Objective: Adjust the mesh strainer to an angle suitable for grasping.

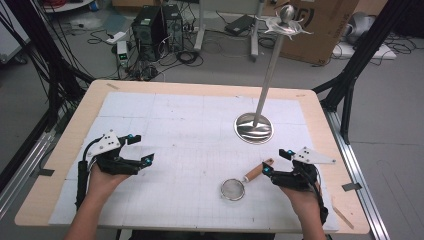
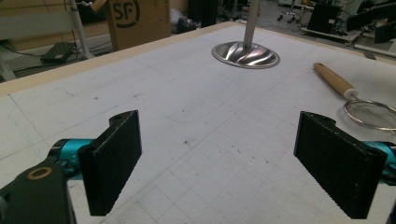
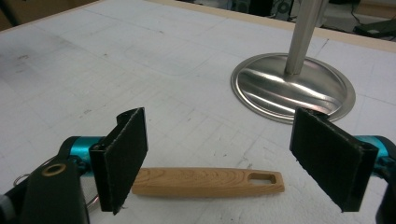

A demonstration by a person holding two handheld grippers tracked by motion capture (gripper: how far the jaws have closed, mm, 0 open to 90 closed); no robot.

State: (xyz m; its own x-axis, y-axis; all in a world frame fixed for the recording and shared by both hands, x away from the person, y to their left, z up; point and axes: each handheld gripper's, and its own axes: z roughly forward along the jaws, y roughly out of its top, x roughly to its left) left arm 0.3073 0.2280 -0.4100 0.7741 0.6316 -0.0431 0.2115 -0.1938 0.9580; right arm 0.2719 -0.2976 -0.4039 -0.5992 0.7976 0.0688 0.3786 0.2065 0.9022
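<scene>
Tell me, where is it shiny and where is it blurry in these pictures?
High view: soft even light, the stand's round metal base gleams. Left gripper view: bright streaks on that base, and the near black pads look soft. Right gripper view: white glare on the base; the wooden handle is sharp.

Wide bare surface [image 1: 165, 130] left of the metal stand [image 1: 254, 127], open for passing from the near edge to the far edge. Blocked at the stand itself: broad round base low down, tall pole rising and leaning rightward above it. Just near of the stand, a low obstacle across the way: the strainer [image 1: 233, 189] with its wooden handle [image 3: 208, 181] lying flat. Narrow free strip right of the stand.
</scene>
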